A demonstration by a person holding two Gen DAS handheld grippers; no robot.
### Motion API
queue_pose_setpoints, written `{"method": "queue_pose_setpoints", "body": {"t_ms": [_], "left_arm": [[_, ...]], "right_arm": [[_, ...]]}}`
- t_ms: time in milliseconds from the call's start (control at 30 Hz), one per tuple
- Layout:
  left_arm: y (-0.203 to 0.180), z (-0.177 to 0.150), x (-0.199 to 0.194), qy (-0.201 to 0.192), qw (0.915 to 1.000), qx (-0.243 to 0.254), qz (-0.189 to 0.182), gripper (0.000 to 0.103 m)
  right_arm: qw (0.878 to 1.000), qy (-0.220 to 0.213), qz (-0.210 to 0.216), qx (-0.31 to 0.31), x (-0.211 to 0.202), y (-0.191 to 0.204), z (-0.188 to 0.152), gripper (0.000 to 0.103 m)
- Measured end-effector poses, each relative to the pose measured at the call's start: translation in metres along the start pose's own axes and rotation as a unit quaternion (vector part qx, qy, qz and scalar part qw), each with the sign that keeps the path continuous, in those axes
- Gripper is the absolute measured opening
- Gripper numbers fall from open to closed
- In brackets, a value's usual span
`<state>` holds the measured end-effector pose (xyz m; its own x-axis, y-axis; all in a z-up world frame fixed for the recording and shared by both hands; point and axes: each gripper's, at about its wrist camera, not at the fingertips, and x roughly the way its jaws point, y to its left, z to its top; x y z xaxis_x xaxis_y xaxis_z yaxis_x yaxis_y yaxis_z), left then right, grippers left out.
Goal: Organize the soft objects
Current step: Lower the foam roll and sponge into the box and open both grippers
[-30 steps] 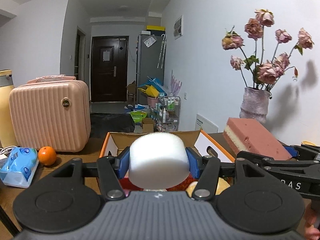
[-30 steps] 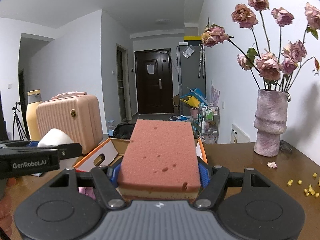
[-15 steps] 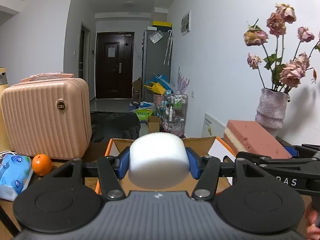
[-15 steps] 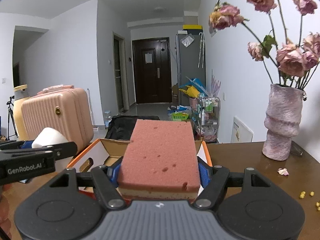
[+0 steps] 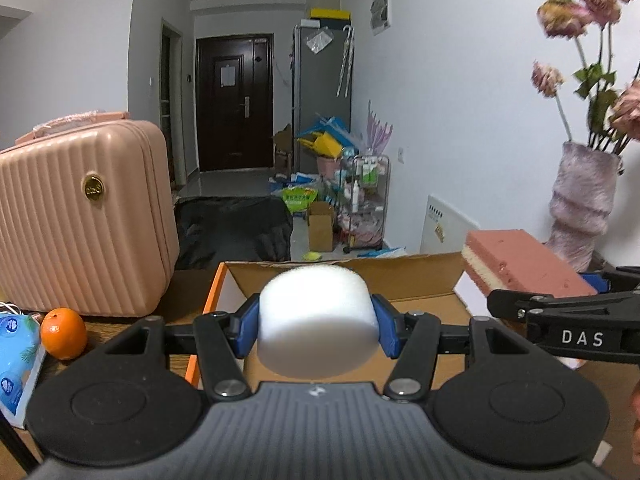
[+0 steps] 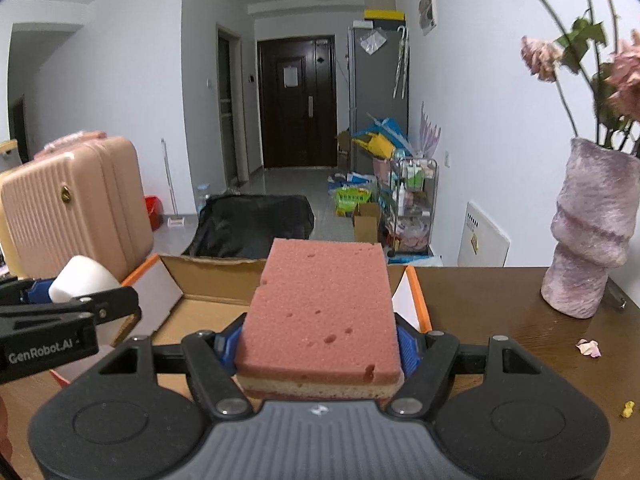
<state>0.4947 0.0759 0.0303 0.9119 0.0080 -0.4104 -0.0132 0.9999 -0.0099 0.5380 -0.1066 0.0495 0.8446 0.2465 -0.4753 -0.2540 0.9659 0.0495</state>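
Left tool (image 5: 318,330): clamped on white foam (image 5: 316,316)
Right tool (image 6: 318,346): clamped on pink sponge (image 6: 320,304)
Around: box (image 5: 420,276) ahead, suitcase (image 5: 80,220), orange (image 5: 64,333), vase (image 6: 592,228)

The white sponge (image 5: 318,312) looks like fine matt foam, smooth on its sides. The pink sponge (image 6: 322,308) is coarser foam with open pores and a pale layer below. The cardboard box (image 6: 208,308) is plain brown paper board, matt, with glossy orange edges. The table (image 6: 500,320) is dark wood with a light shine. The suitcase (image 5: 80,220) is ribbed hard plastic, slightly glossy. The vase (image 6: 592,232) looks rough and matt.
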Motion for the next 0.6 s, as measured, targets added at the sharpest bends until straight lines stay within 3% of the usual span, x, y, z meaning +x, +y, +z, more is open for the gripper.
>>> {"method": "queue_pose_setpoints", "body": {"t_ms": [467,567,600], "left_arm": [[0.011,-0.013,0.054,0.049,0.9987,0.003,0.015,0.061],[0.012,-0.015,0.054,0.050,0.9987,0.000,0.012,0.080],[0.012,-0.015,0.053,0.048,0.9988,0.000,0.012,0.087]], "right_arm": [[0.999,0.054,0.003,0.000,0.049,-0.003,-0.013,0.071],[0.998,0.062,0.002,0.014,0.053,-0.008,-0.014,0.096],[0.998,0.064,0.002,0.016,0.053,-0.010,-0.015,0.098]]}}
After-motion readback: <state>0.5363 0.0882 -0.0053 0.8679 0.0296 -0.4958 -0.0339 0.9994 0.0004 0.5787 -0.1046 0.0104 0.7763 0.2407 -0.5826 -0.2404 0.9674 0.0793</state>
